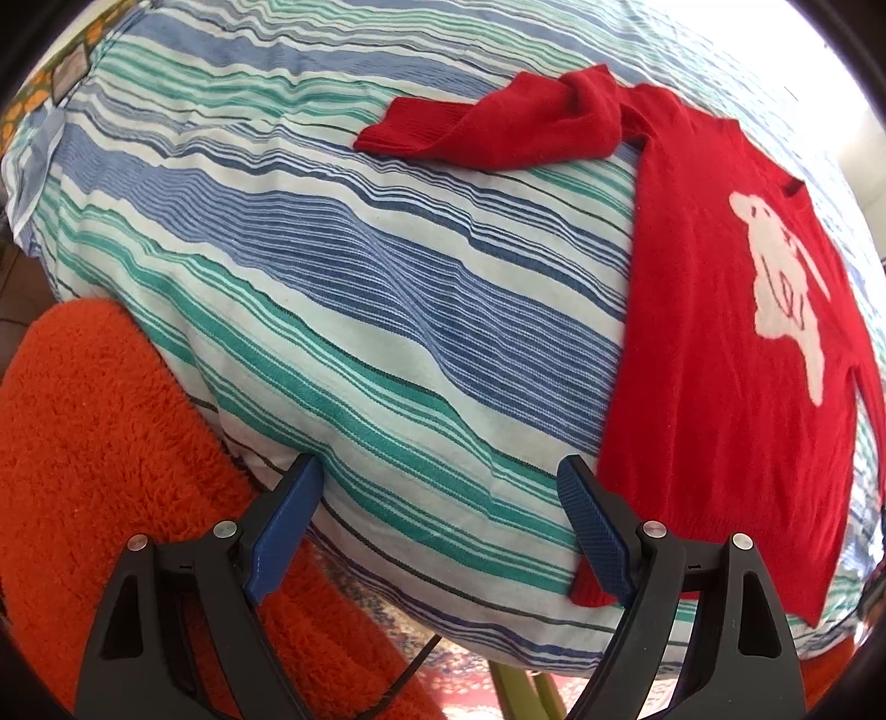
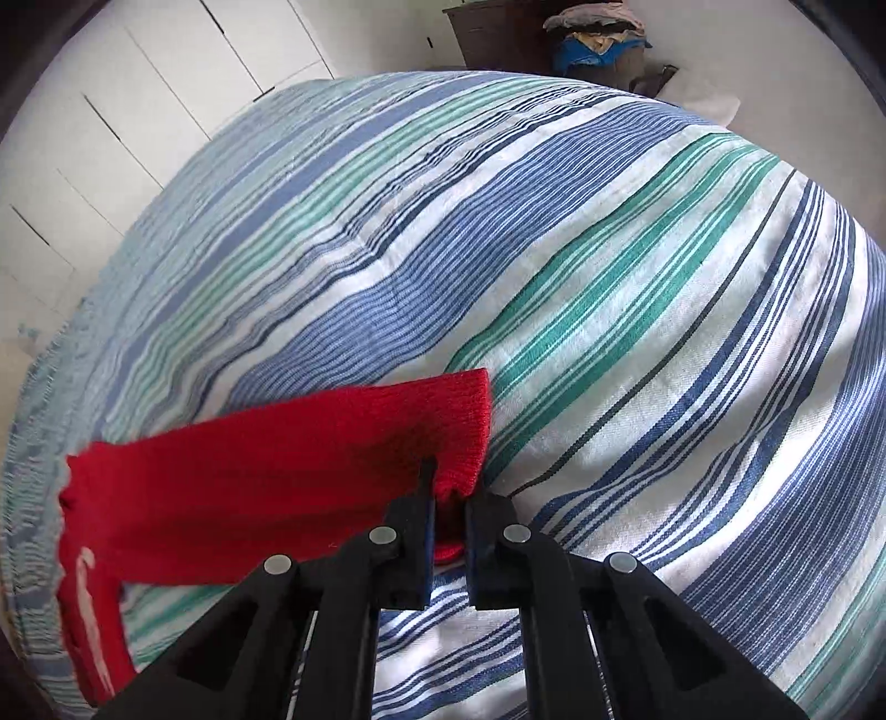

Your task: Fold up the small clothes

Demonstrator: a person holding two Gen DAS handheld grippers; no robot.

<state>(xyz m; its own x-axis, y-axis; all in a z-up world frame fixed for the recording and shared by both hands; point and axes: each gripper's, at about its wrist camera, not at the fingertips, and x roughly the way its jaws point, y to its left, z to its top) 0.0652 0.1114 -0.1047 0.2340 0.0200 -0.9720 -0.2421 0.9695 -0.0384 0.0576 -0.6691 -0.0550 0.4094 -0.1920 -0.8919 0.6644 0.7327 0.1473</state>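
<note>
A small red sweater (image 1: 720, 354) with a white animal on its front lies flat on the striped bedspread (image 1: 360, 288). One sleeve (image 1: 498, 124) is stretched out to the left at the far side. My left gripper (image 1: 443, 531) hangs open above the bed's near edge, its right finger (image 1: 595, 531) over the sweater's hem corner, nothing between the pads. In the right wrist view, my right gripper (image 2: 449, 515) is shut on the cuff corner of the other red sleeve (image 2: 288, 476), which stretches left toward the sweater body (image 2: 91, 609).
A fluffy orange rug (image 1: 111, 454) lies on the floor beside the bed at lower left. White cupboard doors (image 2: 138, 111) stand beyond the bed. A dark dresser (image 2: 498, 33) and a pile of clothes (image 2: 598, 33) are at the far corner.
</note>
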